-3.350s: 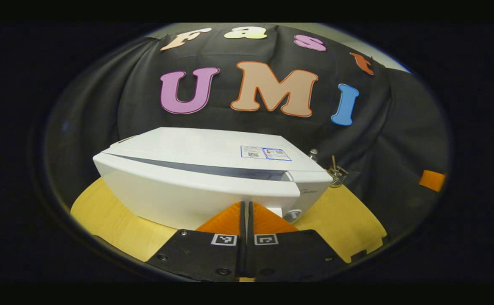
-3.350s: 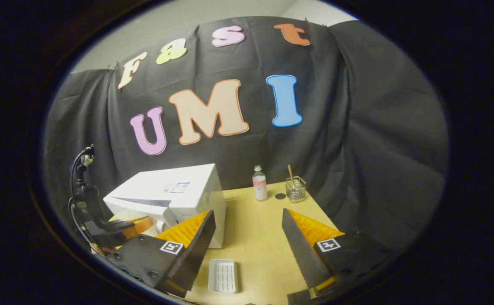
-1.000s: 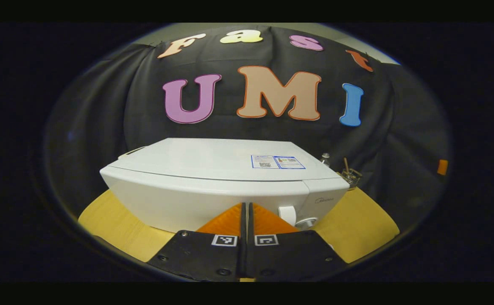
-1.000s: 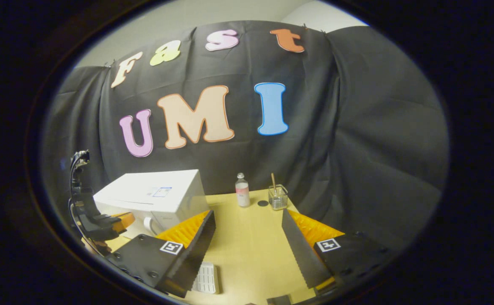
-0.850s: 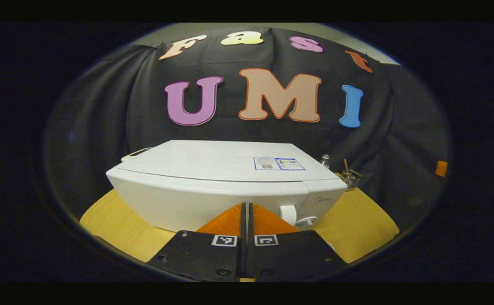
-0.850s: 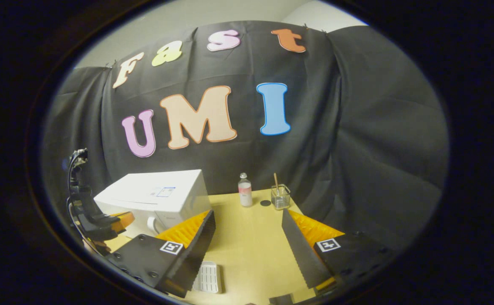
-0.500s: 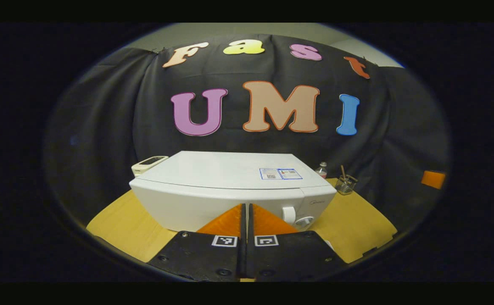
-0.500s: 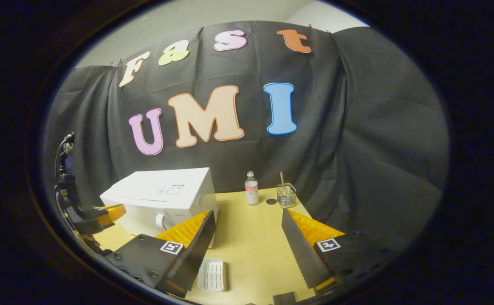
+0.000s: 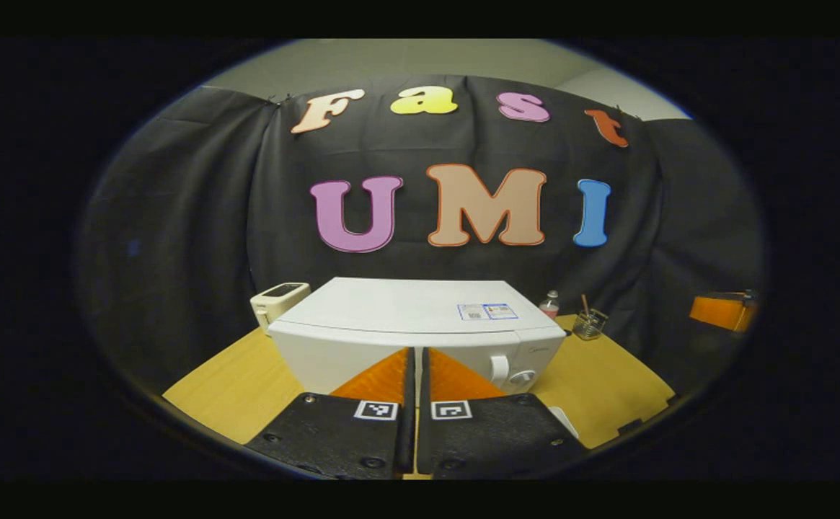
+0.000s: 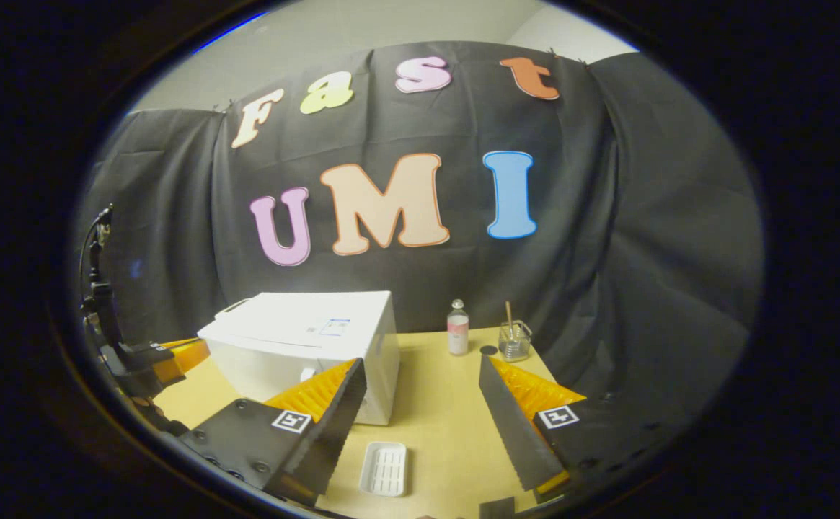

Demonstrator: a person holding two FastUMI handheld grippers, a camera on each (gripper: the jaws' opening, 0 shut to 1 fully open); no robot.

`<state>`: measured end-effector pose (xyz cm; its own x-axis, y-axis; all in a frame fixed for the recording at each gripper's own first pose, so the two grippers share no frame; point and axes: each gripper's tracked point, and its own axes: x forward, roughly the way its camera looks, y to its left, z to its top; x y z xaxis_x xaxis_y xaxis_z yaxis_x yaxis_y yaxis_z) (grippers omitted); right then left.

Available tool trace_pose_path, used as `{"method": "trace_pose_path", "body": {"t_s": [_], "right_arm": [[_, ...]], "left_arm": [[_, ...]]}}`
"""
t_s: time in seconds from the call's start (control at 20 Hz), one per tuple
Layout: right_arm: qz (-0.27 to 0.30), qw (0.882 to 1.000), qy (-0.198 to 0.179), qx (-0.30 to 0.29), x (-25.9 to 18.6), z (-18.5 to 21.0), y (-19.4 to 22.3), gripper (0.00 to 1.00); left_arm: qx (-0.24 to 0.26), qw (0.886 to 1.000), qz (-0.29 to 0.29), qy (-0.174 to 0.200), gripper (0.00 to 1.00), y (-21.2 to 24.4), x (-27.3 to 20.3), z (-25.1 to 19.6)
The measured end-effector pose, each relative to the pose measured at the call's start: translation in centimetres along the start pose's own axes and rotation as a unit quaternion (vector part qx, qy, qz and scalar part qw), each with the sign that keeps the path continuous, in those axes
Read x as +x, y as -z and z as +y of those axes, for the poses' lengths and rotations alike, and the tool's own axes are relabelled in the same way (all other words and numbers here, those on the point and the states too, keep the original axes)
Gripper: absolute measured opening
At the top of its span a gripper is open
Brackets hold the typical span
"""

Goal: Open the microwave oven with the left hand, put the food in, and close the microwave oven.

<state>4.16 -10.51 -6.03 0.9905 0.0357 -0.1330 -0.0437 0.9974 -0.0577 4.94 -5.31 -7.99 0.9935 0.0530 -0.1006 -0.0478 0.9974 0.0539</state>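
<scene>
I am pulling my left gripper (image 9: 414, 375), pressed together, back from the shut microwave (image 9: 420, 331); my right gripper (image 10: 420, 425) is spread empty, so I think we are finishing

Dim, even light (edges fisheye-warped)

A light wooden table (image 10: 434, 411) is occupied by a white microwave oven (image 10: 304, 346), a small bottle (image 10: 456, 329), a glass jar (image 10: 514, 342) and a white tray (image 10: 384, 468).
</scene>
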Motion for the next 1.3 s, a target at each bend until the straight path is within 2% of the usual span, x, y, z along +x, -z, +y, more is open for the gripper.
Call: {"method": "trace_pose_path", "body": {"t_s": [0.05,0.15,0.2,0.25,0.35,0.4,0.5,0.7,0.75,0.8,1.15,1.2,1.3], "right_arm": [[-0.003,1.000,-0.004,-0.002,0.0,0.4,-0.2,0.92],[-0.007,1.000,-0.012,-0.008,0.1,1.3,-0.6,0.92],[-0.010,1.000,-0.017,-0.009,0.1,1.7,-0.8,0.92],[-0.012,1.000,-0.021,-0.010,0.0,2.2,-1.0,0.92],[-0.018,0.999,-0.028,-0.013,0.0,2.9,-1.3,0.92],[-0.021,0.999,-0.031,-0.014,0.0,3.3,-1.5,0.92],[-0.025,0.999,-0.035,-0.017,-0.1,3.8,-1.6,0.92],[-0.035,0.998,-0.048,-0.007,-0.5,4.8,-2.1,0.92],[-0.039,0.998,-0.051,-0.002,-0.6,4.9,-2.4,0.92],[-0.042,0.998,-0.051,0.001,-0.6,5.0,-2.7,0.92],[-0.048,0.998,-0.045,-0.001,-1.0,4.7,-2.9,0.92],[-0.048,0.998,-0.046,-0.004,-1.0,4.7,-2.8,0.92],[-0.045,0.998,-0.046,-0.010,-1.1,4.8,-2.6,0.92]], "left_arm": [[0.001,1.000,-0.006,-0.001,0.09,-0.5,-0.4,0.3],[0.007,1.000,-0.016,-0.010,0.17,-1.4,-1.3,1.0],[0.007,1.000,-0.023,-0.016,0.30,-1.8,-1.5,1.4],[0.004,0.999,-0.028,-0.022,0.37,-2.2,-1.9,1.8],[-0.004,0.999,-0.034,-0.041,0.72,-1.9,-1.8,2.9],[-0.008,0.998,-0.035,-0.047,0.99,-1.9,-2.4,3.1],[-0.014,0.998,-0.044,-0.053,0.96,-2.3,-2.7,3.4],[-0.007,0.996,-0.064,-0.061,0.96,-3.0,-3.2,4.1],[-0.004,0.996,-0.066,-0.063,0.99,-3.2,-3.4,4.3],[-0.003,0.996,-0.069,-0.063,0.96,-3.4,-3.5,4.4],[0.017,0.995,-0.074,-0.064,0.96,-4.0,-3.9,4.6],[0.020,0.995,-0.075,-0.063,0.93,-4.0,-3.9,4.5],[0.022,0.995,-0.075,-0.062,0.96,-4.0,-3.9,4.2]]}}
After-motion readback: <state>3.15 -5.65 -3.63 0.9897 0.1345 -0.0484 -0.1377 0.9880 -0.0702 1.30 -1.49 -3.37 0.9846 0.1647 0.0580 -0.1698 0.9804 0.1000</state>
